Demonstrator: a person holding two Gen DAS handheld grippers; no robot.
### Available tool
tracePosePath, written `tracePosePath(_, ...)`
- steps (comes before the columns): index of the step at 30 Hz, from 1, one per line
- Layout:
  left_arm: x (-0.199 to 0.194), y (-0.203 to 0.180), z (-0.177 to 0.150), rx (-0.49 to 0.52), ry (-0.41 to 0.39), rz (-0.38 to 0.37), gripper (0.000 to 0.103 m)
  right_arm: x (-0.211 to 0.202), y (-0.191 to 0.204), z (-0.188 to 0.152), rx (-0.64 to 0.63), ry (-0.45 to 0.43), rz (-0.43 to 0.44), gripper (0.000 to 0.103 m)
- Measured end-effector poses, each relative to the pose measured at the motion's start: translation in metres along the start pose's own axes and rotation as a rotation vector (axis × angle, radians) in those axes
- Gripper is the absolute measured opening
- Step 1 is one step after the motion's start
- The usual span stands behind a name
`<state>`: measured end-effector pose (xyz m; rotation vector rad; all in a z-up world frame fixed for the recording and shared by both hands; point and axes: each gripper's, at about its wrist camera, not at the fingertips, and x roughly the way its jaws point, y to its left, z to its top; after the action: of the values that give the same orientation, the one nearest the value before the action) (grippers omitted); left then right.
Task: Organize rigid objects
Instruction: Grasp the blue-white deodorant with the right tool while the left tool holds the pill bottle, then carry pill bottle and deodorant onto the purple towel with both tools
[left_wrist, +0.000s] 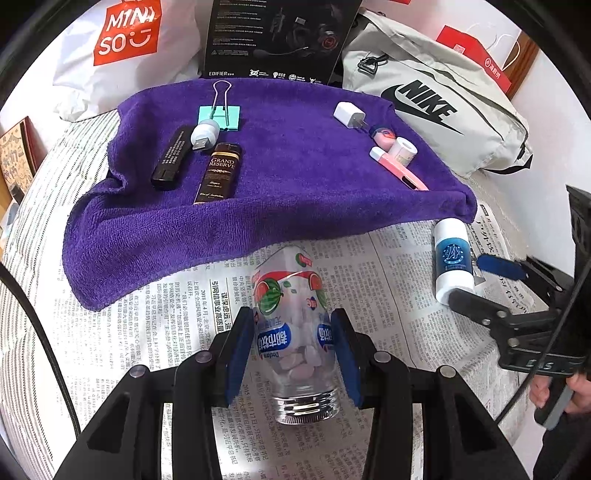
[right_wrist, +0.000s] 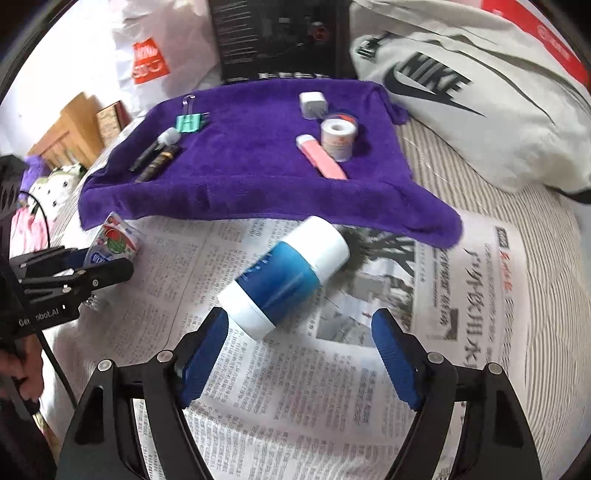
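So we've got the clear candy jar lying on the newspaper, left tool clamped on its sides, while the blue-and-white bottle lies just ahead of the right tool, whose jaws stand wide apart. Looks like the pick-up step; next we'd guess lifting the jar over to the purple towel beside the other bits. The bottle is motion-blurred, its label unreadable, and whether the jar has a cap we can't tell.

Blue-and-white bottle blurred; headset box cut off.
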<state>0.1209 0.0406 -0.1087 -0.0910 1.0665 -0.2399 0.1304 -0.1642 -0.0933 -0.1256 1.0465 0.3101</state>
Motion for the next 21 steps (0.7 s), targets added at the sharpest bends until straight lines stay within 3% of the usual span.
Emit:
tracePosePath(11, 0.0, -0.003, 0.0, 0.015, 0.006, 0.014, 0.041, 0.016, 0.015, 0.016, -0.335, -0.034, -0.079, 0.097)
tracePosePath(19, 0.0, -0.003, 0.001, 0.017, 0.007, 0.019, 0.041, 0.031, 0.016, 0.028, -0.445, -0.034, 0.01, 0.097)
tracePosePath(21, 0.0, -0.004, 0.001, 0.018, 0.008, 0.021, 0.041, 0.031, 0.015, 0.03, -0.428, -0.047, 0.041, 0.092)
